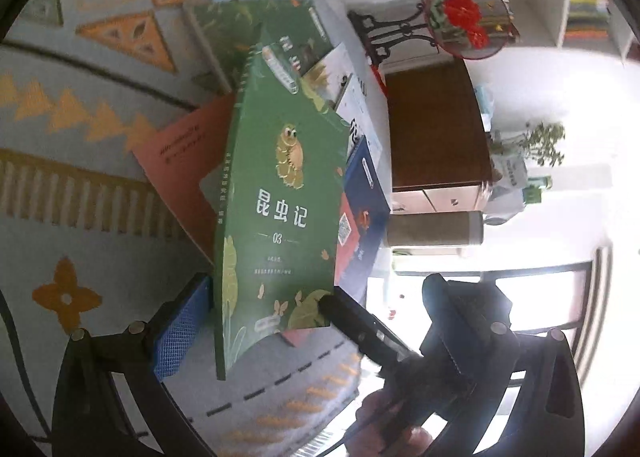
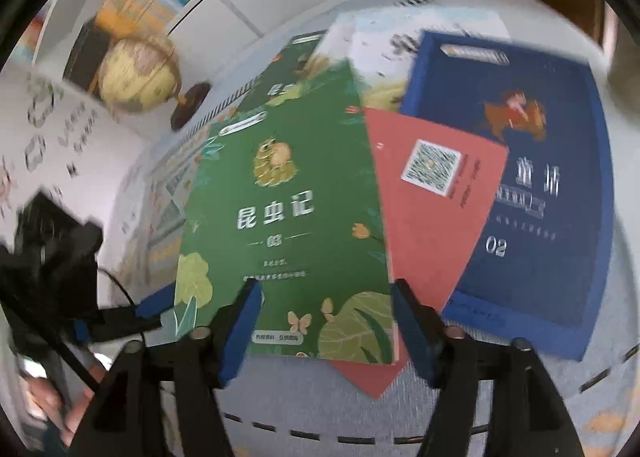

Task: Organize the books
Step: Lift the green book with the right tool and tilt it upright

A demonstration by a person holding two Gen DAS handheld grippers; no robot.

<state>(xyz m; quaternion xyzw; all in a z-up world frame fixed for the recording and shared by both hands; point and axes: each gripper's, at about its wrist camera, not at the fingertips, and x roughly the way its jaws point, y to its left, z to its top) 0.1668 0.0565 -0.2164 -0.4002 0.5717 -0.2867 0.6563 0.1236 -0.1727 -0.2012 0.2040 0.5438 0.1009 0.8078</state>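
The left gripper (image 1: 320,321) is clamping the green book (image 2: 288,225), tilting it above a red book (image 2: 432,193) and blue book (image 2: 532,193) on the rug (image 2: 460,397). The right gripper (image 2: 326,321) is standing apart around the green book's edge, not pressing.

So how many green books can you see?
2. One green book marked 03 sits in front, on the red book. A second green book peeks out behind it, mostly covered. More could be hidden underneath.
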